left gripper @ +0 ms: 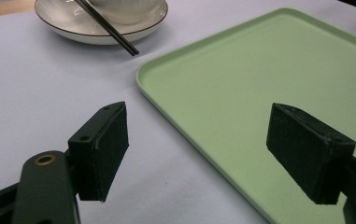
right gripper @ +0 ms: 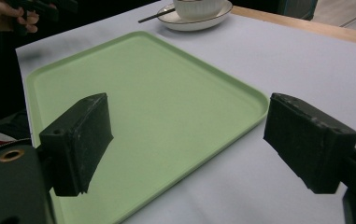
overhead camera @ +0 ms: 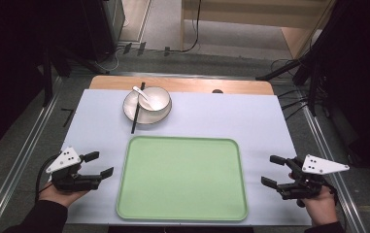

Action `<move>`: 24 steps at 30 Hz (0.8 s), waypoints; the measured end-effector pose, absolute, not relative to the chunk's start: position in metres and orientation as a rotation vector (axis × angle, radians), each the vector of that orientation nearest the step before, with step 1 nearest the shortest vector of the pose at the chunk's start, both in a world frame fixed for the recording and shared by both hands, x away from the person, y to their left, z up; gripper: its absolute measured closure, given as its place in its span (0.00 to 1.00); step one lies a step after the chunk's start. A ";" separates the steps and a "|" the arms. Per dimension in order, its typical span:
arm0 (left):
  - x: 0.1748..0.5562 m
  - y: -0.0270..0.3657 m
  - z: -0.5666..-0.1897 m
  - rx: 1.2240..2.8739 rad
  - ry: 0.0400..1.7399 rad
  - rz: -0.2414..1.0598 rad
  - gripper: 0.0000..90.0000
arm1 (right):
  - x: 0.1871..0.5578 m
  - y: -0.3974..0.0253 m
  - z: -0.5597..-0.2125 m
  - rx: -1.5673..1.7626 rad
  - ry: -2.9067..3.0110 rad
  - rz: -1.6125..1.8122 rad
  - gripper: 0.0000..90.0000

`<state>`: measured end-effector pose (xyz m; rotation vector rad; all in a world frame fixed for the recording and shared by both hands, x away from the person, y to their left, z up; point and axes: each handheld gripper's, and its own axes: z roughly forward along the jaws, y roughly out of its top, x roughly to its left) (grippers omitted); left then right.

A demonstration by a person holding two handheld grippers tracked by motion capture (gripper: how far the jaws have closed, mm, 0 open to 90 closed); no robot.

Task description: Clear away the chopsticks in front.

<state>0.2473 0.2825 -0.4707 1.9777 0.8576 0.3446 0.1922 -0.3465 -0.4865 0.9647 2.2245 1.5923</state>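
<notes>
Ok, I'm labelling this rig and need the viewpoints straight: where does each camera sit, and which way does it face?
High view: above the person's side, looking forward and down on the white table; both hands, left gripper and right gripper enter from below.
Left gripper view: rides the left gripper, facing the green tray and plate; its open jaws show.
Right gripper view: rides the right gripper, facing across the tray toward the person's other hand; open jaws show.
Shared: all three see tray, plate and chopsticks.

A pale green rectangular tray [overhead camera: 182, 179] with rounded corners lies flat on the white tabletop. Beyond it sits a white plate [overhead camera: 130, 109] bearing a bowl [overhead camera: 154, 99], a white spoon [overhead camera: 141, 92] and black chopsticks [overhead camera: 135, 116].
</notes>
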 end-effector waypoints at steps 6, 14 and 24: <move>0.248 0.283 -0.471 1.973 0.858 0.300 0.30 | 0.192 -0.346 -0.487 0.964 2.225 1.591 0.17; 0.248 0.282 -0.472 1.964 0.863 0.290 0.31 | 0.192 -0.346 -0.487 0.960 2.229 1.589 0.17; 0.250 0.280 -0.474 1.983 0.882 0.240 0.35 | 0.192 -0.346 -0.487 0.968 2.236 1.582 0.17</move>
